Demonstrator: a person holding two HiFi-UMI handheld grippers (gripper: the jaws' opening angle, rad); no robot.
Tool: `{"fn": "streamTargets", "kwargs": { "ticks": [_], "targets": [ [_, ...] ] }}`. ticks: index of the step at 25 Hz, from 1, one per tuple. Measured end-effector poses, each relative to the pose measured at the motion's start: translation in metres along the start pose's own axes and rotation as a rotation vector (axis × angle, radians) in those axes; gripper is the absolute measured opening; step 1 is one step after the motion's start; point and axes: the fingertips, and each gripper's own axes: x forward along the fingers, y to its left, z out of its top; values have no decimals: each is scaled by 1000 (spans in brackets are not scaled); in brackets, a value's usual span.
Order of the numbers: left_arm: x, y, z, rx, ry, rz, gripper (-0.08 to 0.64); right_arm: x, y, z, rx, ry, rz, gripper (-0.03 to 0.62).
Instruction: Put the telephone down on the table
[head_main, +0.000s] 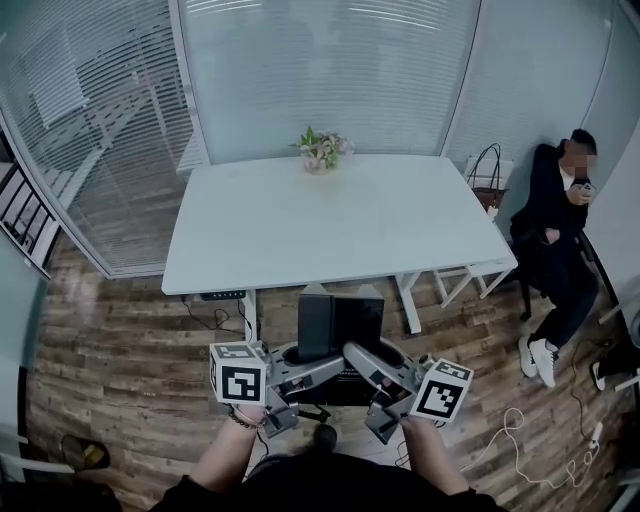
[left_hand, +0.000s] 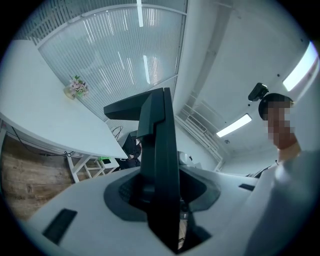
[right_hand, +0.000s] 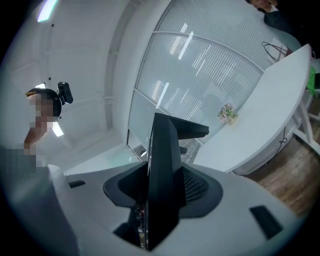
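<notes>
The black telephone (head_main: 340, 322) hangs over the wooden floor just short of the near edge of the white table (head_main: 340, 225). My left gripper (head_main: 305, 364) clamps its left side and my right gripper (head_main: 372, 364) clamps its right side. In the left gripper view the telephone (left_hand: 160, 145) stands as a dark slab upright between the jaws of the left gripper (left_hand: 161, 200), with the table (left_hand: 45, 117) off to the left. In the right gripper view the telephone (right_hand: 162, 165) sits likewise in the right gripper (right_hand: 160, 200), with the table (right_hand: 265, 120) to the right.
A small pot of flowers (head_main: 322, 150) stands at the table's far edge. A person (head_main: 555, 235) sits against the wall at the right. Loose cables (head_main: 520, 440) lie on the floor at the lower right. Glass walls with blinds (head_main: 320, 70) close off the far side.
</notes>
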Motion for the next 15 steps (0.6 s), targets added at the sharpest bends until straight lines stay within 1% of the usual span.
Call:
{"fn": "streamTargets", "kwargs": {
  "ticks": [4, 7, 15],
  "targets": [
    [9, 10, 6, -1, -10, 24, 186, 3, -13, 8, 0, 16, 11, 190],
    [12, 18, 10, -2, -13, 27, 186, 7, -21, 11, 13, 21, 14, 190],
    [10, 28, 21, -8, -23, 44, 186, 19, -27, 16, 17, 30, 25, 190]
  ]
}}
